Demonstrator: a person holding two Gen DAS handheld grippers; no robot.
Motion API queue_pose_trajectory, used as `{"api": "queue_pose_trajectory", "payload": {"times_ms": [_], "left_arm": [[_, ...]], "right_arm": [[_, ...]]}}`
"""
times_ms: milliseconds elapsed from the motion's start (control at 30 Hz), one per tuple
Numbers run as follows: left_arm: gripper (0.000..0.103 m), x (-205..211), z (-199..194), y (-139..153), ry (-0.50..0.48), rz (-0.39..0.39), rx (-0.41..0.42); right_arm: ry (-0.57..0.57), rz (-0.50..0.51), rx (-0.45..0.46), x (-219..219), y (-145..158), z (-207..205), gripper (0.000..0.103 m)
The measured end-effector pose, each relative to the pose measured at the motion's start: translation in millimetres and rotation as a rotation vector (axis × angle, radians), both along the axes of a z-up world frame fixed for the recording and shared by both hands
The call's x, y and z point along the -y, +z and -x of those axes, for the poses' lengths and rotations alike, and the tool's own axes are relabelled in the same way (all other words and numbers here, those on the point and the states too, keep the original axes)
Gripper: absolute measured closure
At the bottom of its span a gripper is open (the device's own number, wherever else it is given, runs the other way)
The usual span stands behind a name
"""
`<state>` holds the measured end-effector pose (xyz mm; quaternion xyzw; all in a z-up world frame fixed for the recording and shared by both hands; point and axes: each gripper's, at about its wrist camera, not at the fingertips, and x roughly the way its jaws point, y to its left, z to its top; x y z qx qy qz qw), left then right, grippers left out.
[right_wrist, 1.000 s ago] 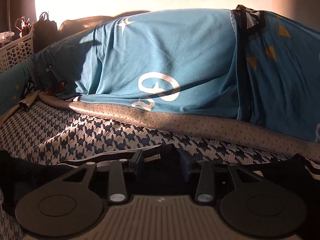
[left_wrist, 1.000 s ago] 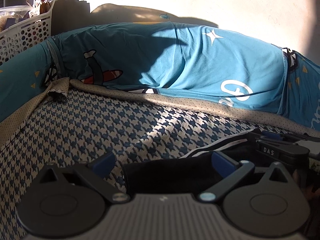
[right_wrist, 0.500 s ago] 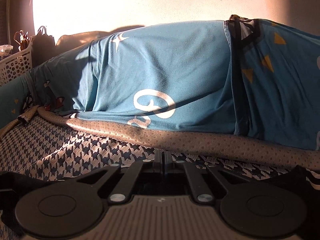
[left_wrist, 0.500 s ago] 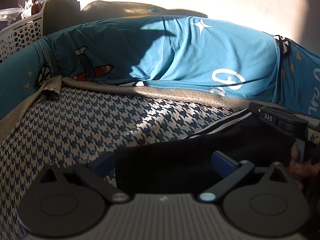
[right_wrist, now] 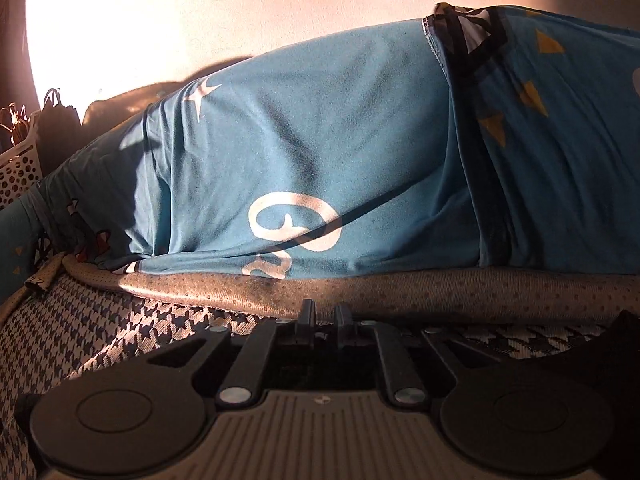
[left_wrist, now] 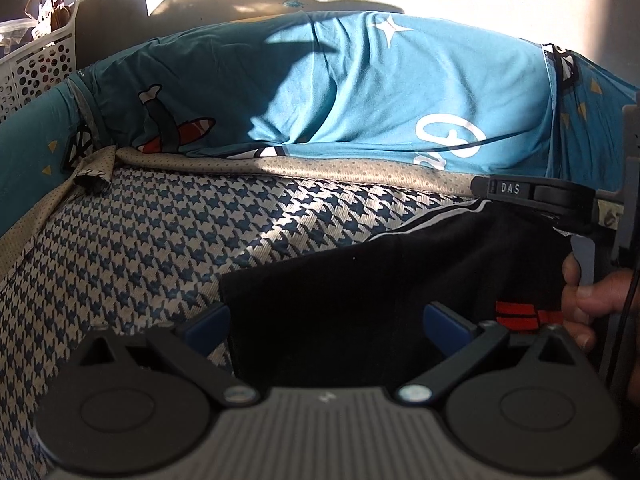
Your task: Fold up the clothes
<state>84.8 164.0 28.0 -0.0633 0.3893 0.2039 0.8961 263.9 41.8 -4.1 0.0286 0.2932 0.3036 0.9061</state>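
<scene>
The black garment [left_wrist: 400, 280] looks soft and light, likely limp; its three-o'clock edge seems pinched in the clenched right gripper [right_wrist: 323, 316], while the left gripper [left_wrist: 326, 322] gapes over it.

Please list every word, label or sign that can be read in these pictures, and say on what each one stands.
"DAS": small label on the right gripper.
White cursive lettering on the blue bedding: one looped letter shows, the rest is hidden; not readable.
Red mark on the black garment: no readable letters.
</scene>
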Motion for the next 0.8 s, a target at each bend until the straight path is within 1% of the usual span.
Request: {"api": "queue_pose_trajectory", "payload": {"times_ms": [200, 333, 467, 533, 633, 733, 800], "left_arm": [[0.000, -5.1, 0.7, 5.3, 0.020, 0.042, 0.015], [0.000, -19.6, 4.2, 12.9, 0.067, 0.050, 0.040], [0.000, -39.7, 8.8, 15.7, 0.126, 0.059, 0.042], [0.000, -48.8, 10.3, 14.2, 0.148, 0.063, 0.032], [0.000, -59.3, 13.7, 12.3, 0.167, 0.077, 0.022], [0.000, -70.9, 20.1, 14.2, 0.194, 0.090, 0.037], [0.000, -79.6, 24.0, 14.5, 0.219, 0.098, 0.041]], "right_arm": [[0.069, -0.036, 0.008, 15.5, 21.9, 6.9, 0.081], [0.126, -0.051, 0.007, 24.3, 35.5, 12.0, 0.081], [0.184, -0.066, 0.007, 33.2, 49.2, 17.1, 0.081], [0.228, -0.045, -0.008, 21.0, 44.7, 22.0, 0.081], [0.269, 0.020, -0.062, 5.0, 31.5, 26.3, 0.081], [0.286, 0.071, -0.048, -3.1, 23.4, 33.0, 0.081], [0.278, 0.050, -0.060, -5.1, 22.0, 34.4, 0.081]]}}
